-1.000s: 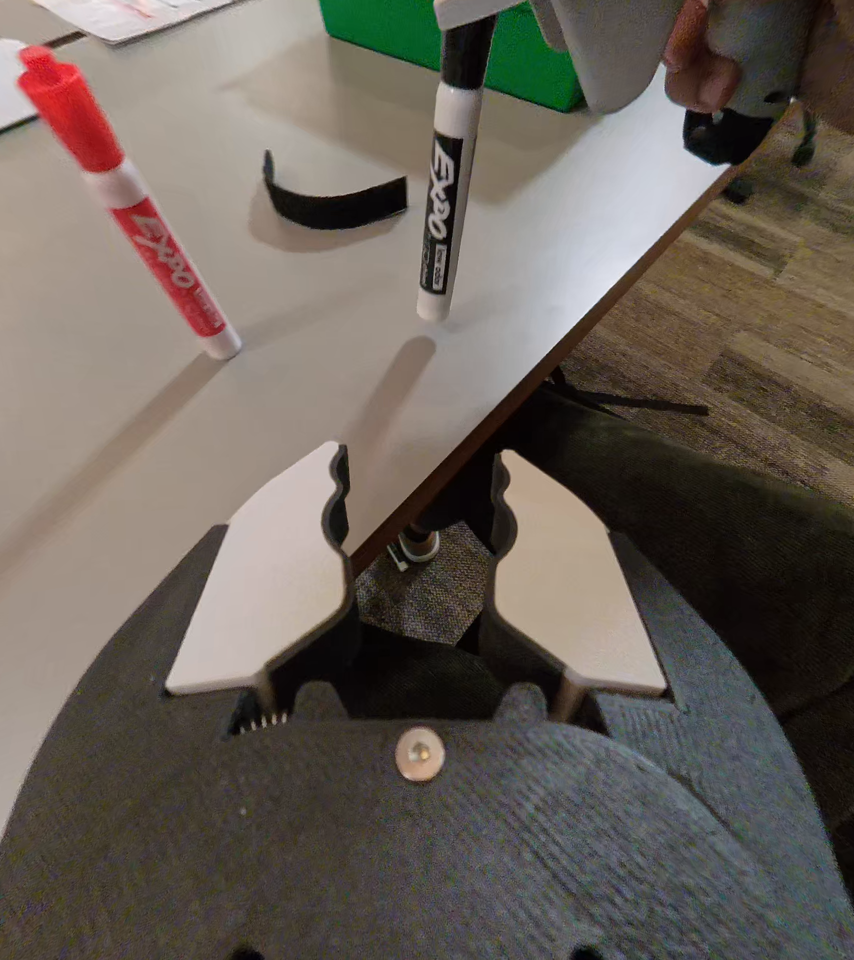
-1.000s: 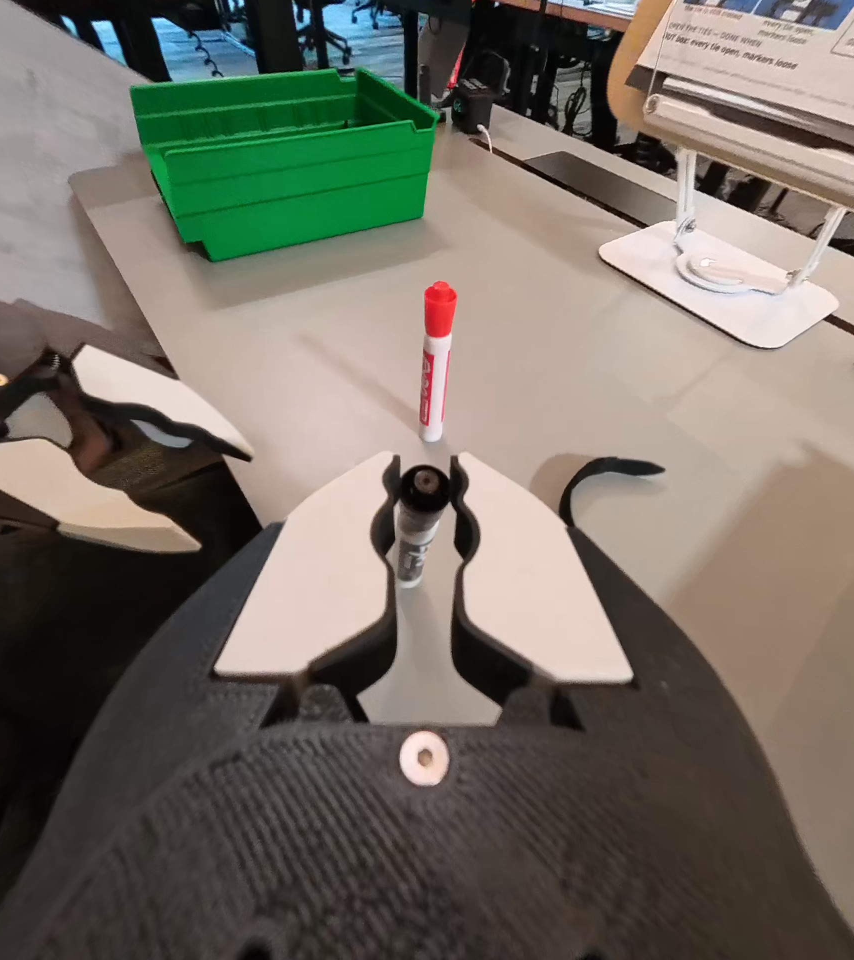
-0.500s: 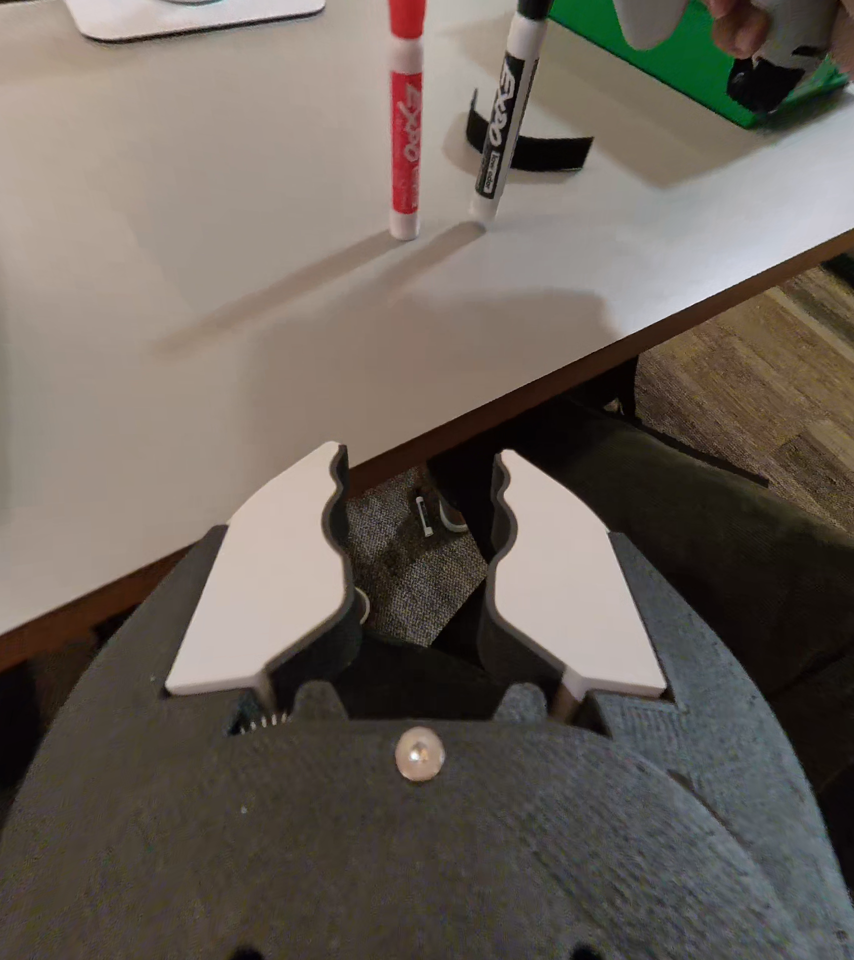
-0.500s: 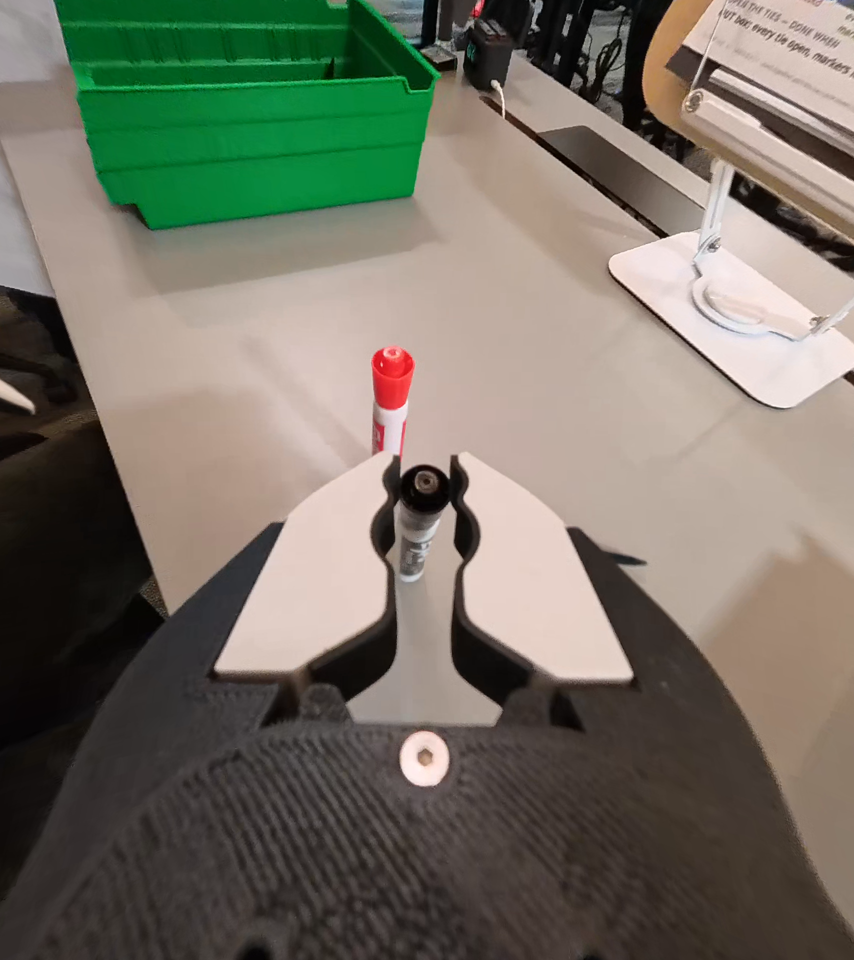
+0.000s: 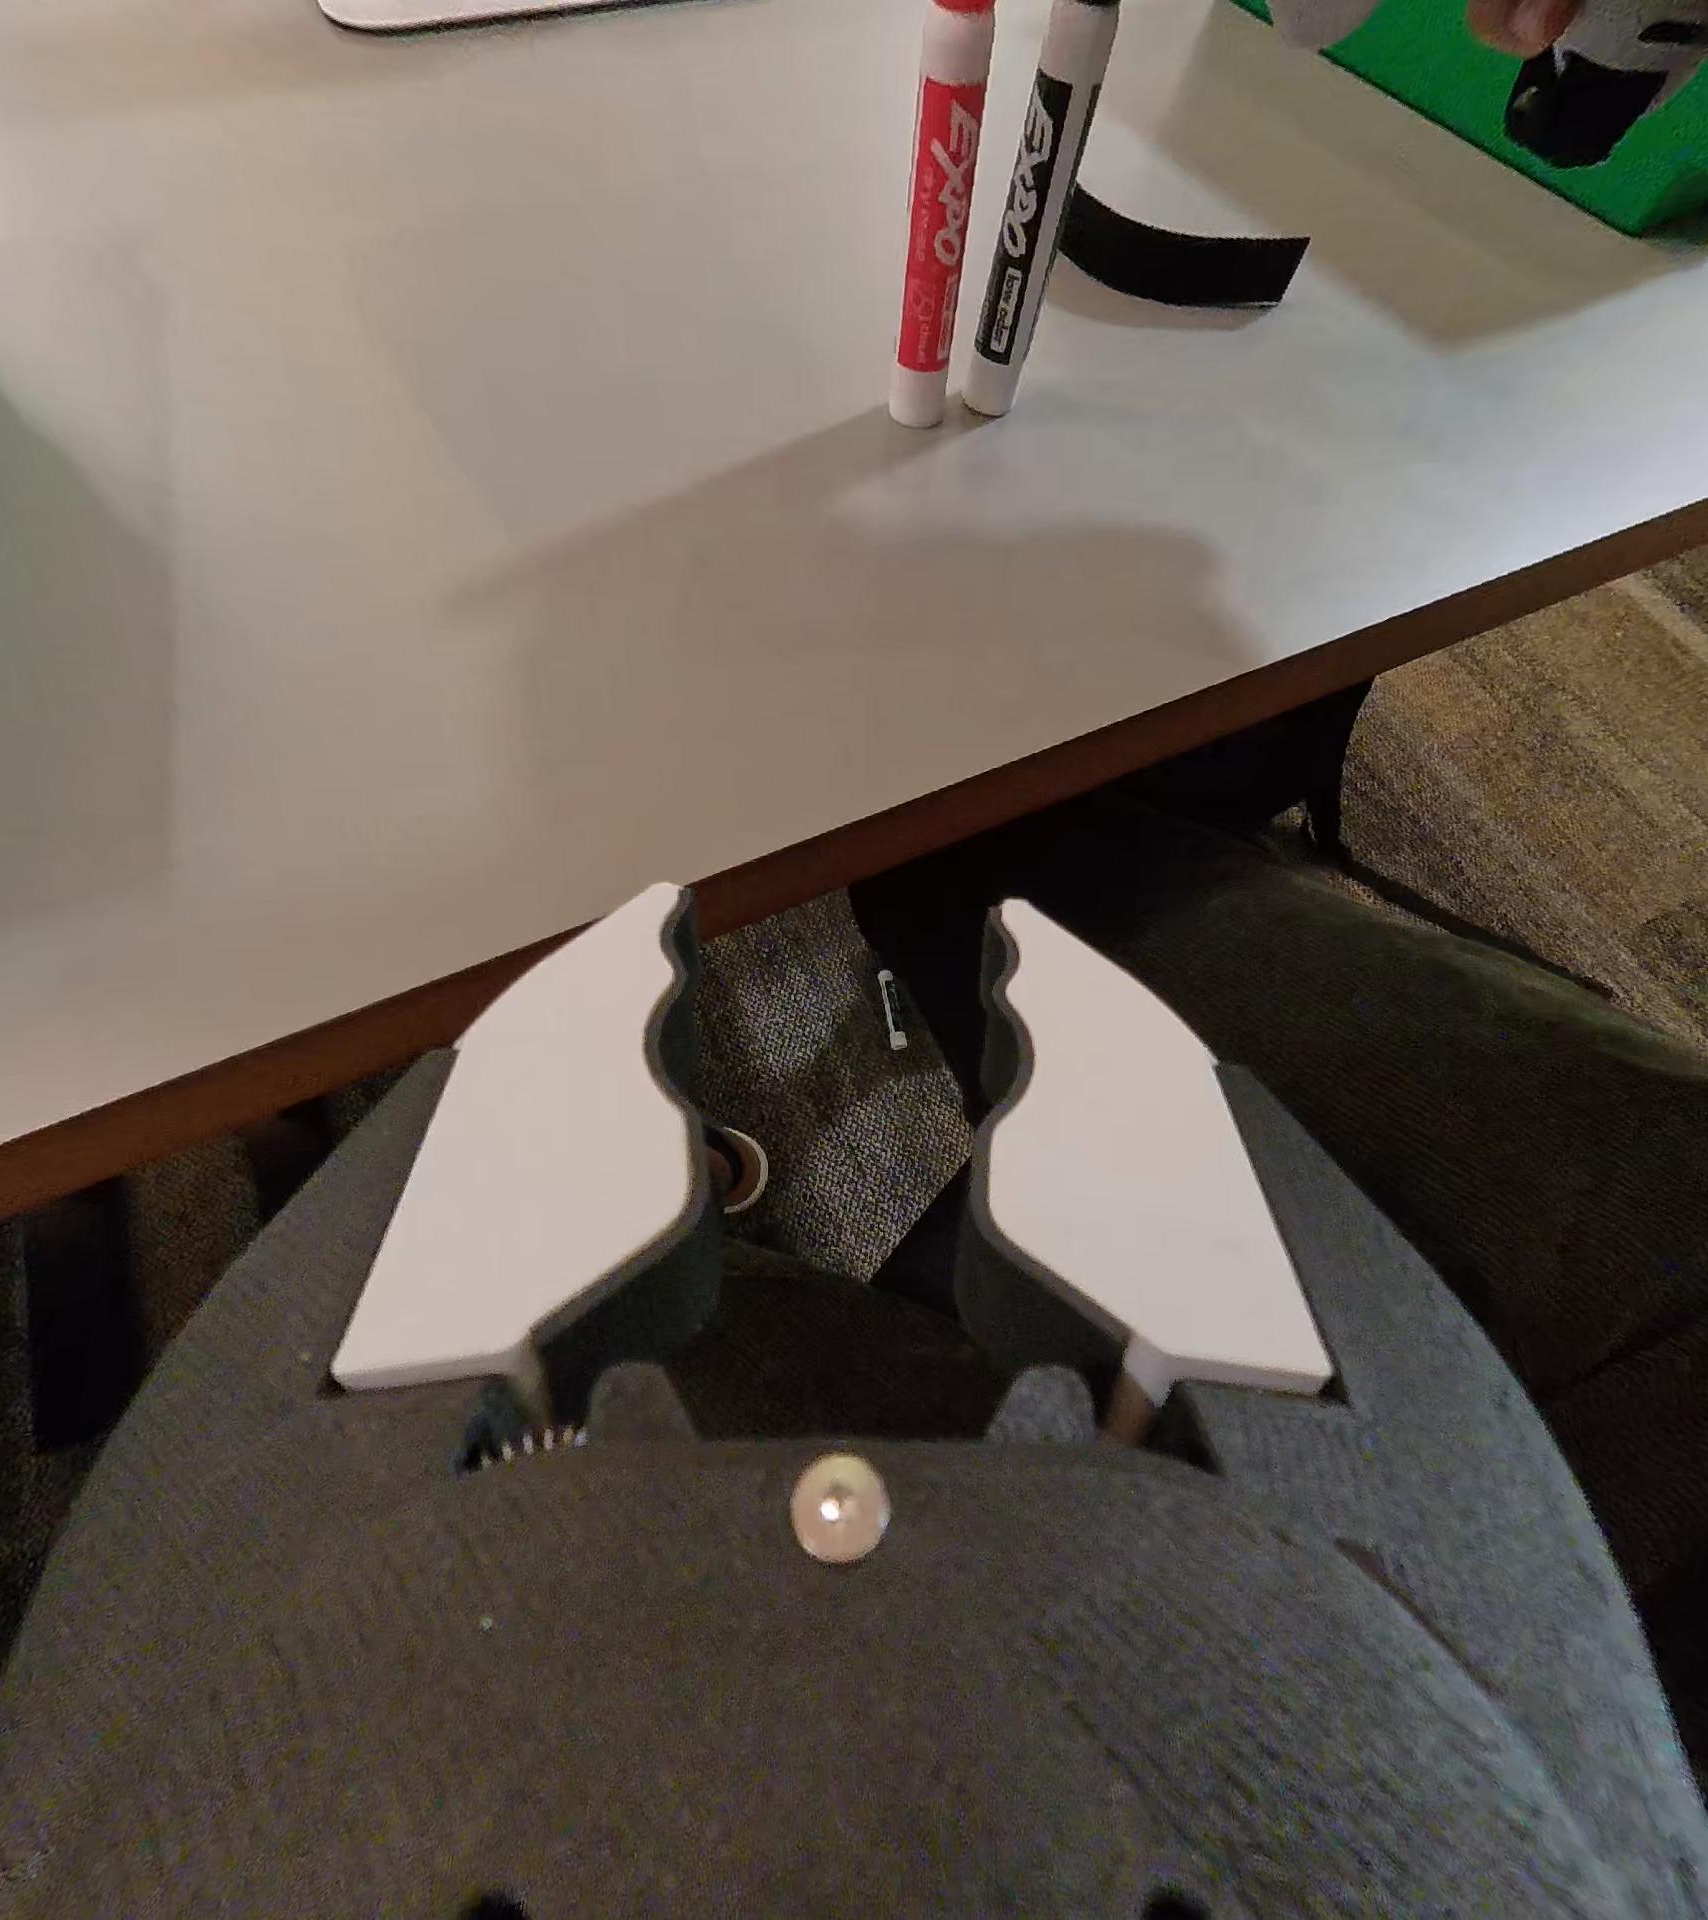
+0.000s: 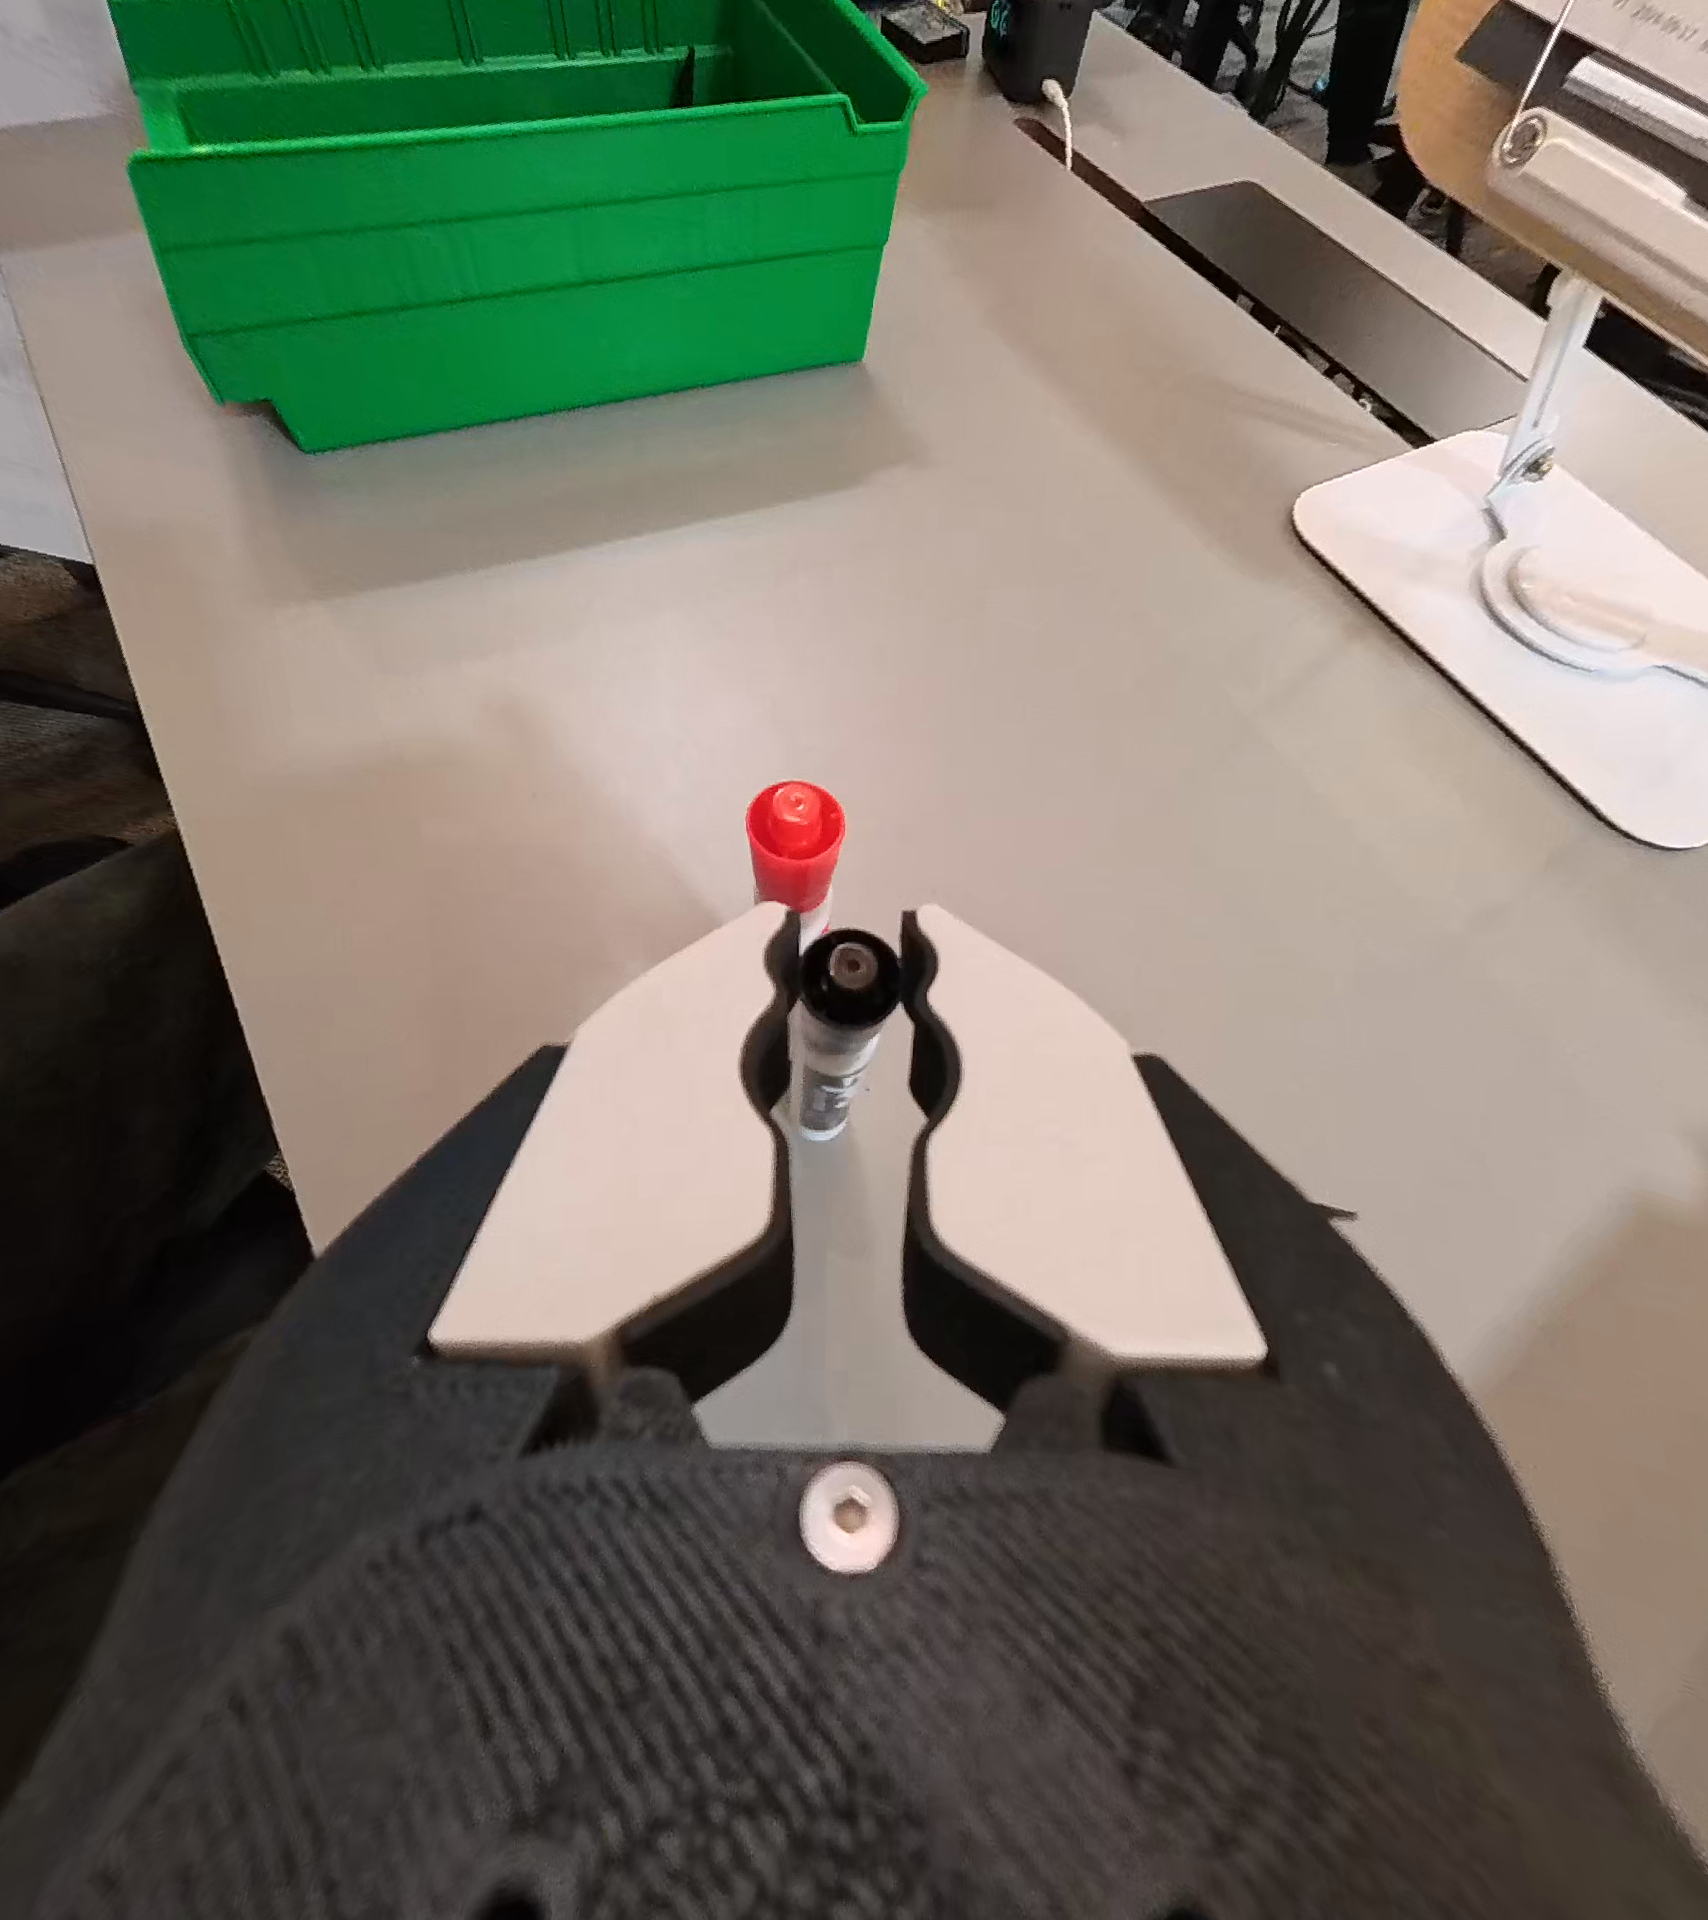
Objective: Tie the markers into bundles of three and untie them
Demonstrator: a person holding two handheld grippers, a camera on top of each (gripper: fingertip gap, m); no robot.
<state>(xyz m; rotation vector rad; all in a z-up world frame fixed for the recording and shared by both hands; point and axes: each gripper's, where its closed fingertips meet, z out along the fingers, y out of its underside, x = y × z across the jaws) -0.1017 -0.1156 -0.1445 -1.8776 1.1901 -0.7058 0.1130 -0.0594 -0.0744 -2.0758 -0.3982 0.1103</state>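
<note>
Your right tongs [image 6: 848, 920] are clamped on the cap end of a black-capped whiteboard marker with a white barrel [image 6: 837, 1039], holding it upright with its base on the pale grey bench [image 6: 1089, 831]. Just beside it, bases almost touching, a red-capped whiteboard marker with a white barrel [image 5: 936, 229] stands upright on the bench; in the right wrist view its cap [image 6: 794, 854] shows just past the tip of the left finger. Behind the 2 markers a short black fabric strap [image 5: 1182, 255] lies curved on the bench, close to the black marker. Your left tongs [image 5: 834, 940] are spread apart and hold nothing; they hang off the near edge of the bench, above the carpet and a dark-trousered leg [image 5: 1452, 1091]. A green plastic storage bin [image 6: 507, 229] sits at the far end of the bench, well apart from the markers, and a white flat-based stand [image 6: 1556, 623] carrying a clipboard sits off to the right.
</note>
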